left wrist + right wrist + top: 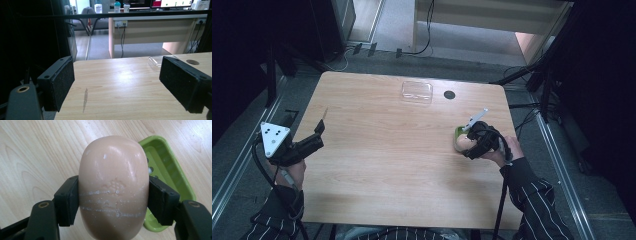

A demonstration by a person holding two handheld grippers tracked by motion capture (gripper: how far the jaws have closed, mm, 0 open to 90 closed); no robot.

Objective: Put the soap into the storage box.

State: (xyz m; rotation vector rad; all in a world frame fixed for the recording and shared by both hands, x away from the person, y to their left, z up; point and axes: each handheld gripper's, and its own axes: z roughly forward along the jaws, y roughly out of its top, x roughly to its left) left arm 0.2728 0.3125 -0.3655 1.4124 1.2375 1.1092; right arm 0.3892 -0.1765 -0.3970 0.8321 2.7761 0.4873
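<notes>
Over wooden table (387,165), right tongs (113,200) clamp soap bar (113,182).

No words or numbers can be read here. The soap (113,187) has a raised mark, too faint to read.

A clear, shallow rectangular plastic tray (417,92) is seen near the far edge of the light wooden tabletop (377,150). Just beside it, to its right, a small round dark hole (449,94) is set into the wood. A thin dark streak (85,99) is marked along the grain near the left edge. Beyond the tabletop, black cables (424,35) are trailed over the grey floor (397,22).
</notes>
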